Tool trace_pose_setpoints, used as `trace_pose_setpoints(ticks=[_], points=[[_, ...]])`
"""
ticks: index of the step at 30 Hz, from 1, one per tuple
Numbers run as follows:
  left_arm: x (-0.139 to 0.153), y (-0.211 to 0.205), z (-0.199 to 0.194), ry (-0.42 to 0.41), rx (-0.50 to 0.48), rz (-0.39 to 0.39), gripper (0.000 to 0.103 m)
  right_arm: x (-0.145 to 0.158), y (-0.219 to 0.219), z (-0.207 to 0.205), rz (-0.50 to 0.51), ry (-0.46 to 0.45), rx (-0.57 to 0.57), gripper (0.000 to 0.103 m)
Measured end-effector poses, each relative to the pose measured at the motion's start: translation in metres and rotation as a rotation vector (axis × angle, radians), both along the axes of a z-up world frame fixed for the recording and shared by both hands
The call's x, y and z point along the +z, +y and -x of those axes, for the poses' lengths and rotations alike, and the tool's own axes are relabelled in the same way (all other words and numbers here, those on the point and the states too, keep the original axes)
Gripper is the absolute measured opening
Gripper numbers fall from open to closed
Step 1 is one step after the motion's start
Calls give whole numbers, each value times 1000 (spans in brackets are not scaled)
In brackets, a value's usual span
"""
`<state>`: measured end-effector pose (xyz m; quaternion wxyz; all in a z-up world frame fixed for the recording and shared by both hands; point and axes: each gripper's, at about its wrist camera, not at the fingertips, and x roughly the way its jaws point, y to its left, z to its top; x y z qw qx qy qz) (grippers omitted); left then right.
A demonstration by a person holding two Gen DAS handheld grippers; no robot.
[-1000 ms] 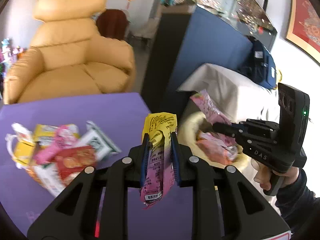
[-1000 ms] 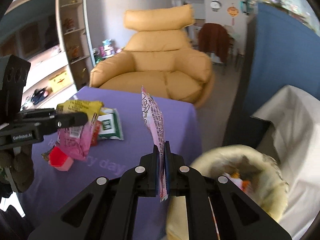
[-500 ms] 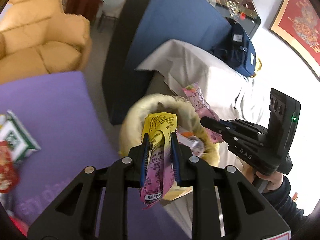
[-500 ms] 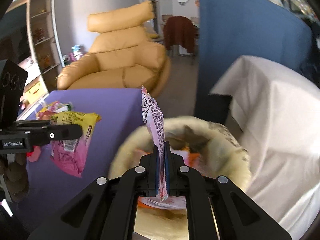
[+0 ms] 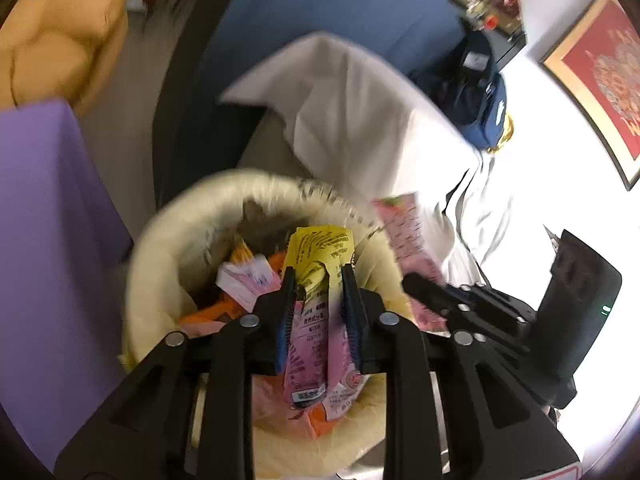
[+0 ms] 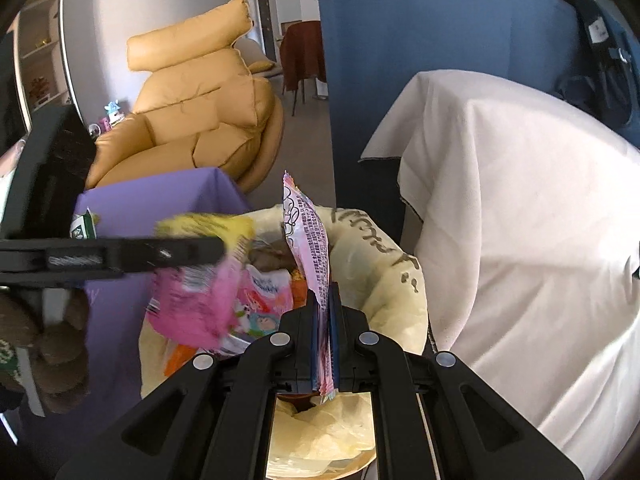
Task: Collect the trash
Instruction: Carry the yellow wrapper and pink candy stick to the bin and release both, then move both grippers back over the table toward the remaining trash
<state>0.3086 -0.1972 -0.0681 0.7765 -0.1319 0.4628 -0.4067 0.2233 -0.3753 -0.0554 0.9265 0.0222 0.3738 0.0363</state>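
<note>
A bin lined with a pale yellow bag [image 5: 160,248] stands below both grippers, with several wrappers inside. My left gripper [image 5: 318,276] hangs over its mouth, blue pads still pressing a yellow-and-pink wrapper [image 5: 316,248]; its jaws are opening slightly. In the right wrist view that wrapper [image 6: 192,300] is blurred and dangles over the bin's left side. My right gripper [image 6: 325,300] is shut on a thin pink wrapper [image 6: 308,240] that stands upright above the bin's rim [image 6: 400,280]. From the left wrist view the right gripper [image 5: 416,284] is at the bin's right edge.
The purple table [image 5: 40,240] borders the bin on the left, and a green-and-white packet [image 6: 82,230] lies on it. A white-draped piece of furniture [image 6: 520,200] stands to the right. Behind are a blue partition [image 6: 420,20] and a yellow armchair [image 6: 192,100].
Both grippers have swung away from the purple table and down over the bin, each still carrying its wrapper. The table's pile of packets has left the left wrist view.
</note>
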Motion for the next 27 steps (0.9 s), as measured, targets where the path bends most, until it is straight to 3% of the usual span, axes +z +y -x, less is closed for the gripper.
trace_pose_setpoints(ticks=[4,8,16,20,25,27], points=[[-20,-4,-4,57,-19,-12,53,-4,-3,-1,-3,8,-6,7],[-11,14,-3,33,23,8,67,-4,-2,1,-25,5,-4,7],[22,68,2,-92,235,-23,72,10,56,1,-93,-23,156,7],[32,93,6,-110,320,-27,72,-8,87,-8,-85,51,240,7],[44,116,27,-140,343,-46,73,-49,89,-31,39,177,186,7],[45,122,35,-146,339,-51,76,-59,79,-36,45,213,140,7]])
